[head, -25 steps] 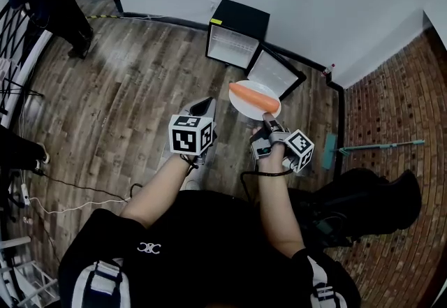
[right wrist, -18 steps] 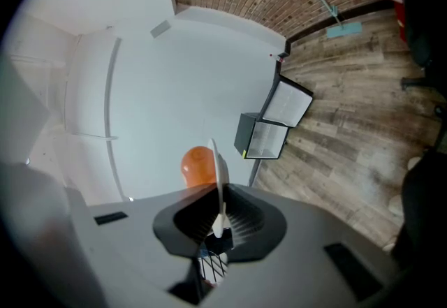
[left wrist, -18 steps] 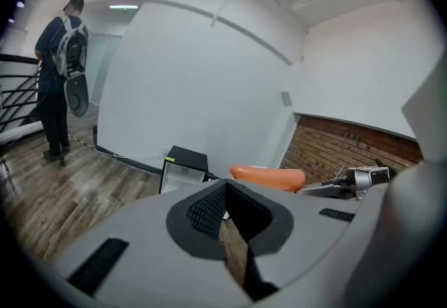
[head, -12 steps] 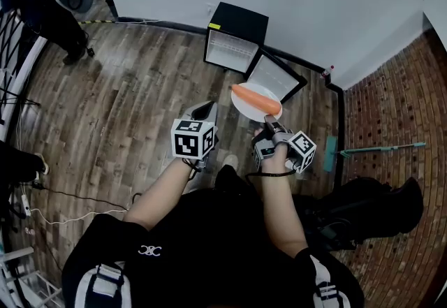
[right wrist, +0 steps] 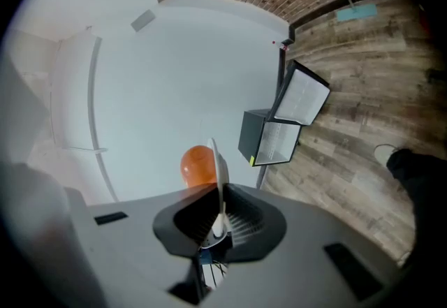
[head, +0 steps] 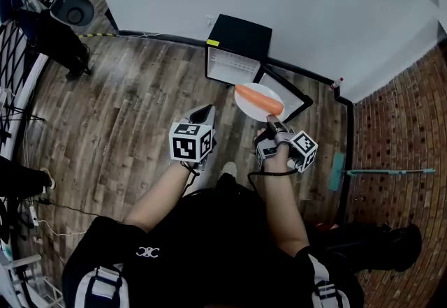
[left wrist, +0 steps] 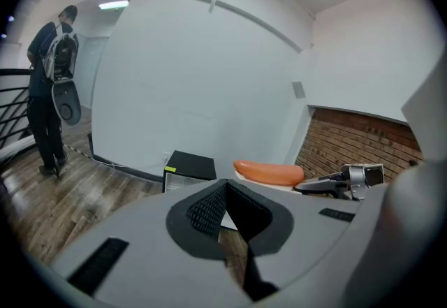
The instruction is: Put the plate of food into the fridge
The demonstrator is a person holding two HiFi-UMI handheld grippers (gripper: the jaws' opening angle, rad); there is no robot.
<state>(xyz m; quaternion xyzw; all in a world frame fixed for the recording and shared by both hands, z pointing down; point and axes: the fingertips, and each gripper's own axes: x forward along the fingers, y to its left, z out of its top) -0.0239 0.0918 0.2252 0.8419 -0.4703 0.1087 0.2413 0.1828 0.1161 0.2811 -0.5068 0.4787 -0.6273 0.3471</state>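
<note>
A white plate (head: 259,105) with an orange carrot (head: 257,98) on it is held up over the wooden floor. My right gripper (head: 271,120) is shut on the plate's near rim. In the right gripper view the plate (right wrist: 220,184) stands edge-on between the pads, with the carrot (right wrist: 198,163) behind it. A small black fridge (head: 237,48) stands against the white wall, its door (head: 288,93) swung open to the right. My left gripper (head: 204,113) hovers left of the plate, shut and holding nothing. The left gripper view shows the carrot (left wrist: 269,172) and the fridge (left wrist: 188,165) ahead.
A person (head: 49,17) stands at the far left by a railing. A mop (head: 384,172) lies on the brick-patterned floor at the right. Cables (head: 49,207) trail over the wood floor at the lower left. The white wall runs behind the fridge.
I have moved a little nearer the fridge, and the plate now hangs over the open door's near edge. Both grippers keep the same state.
</note>
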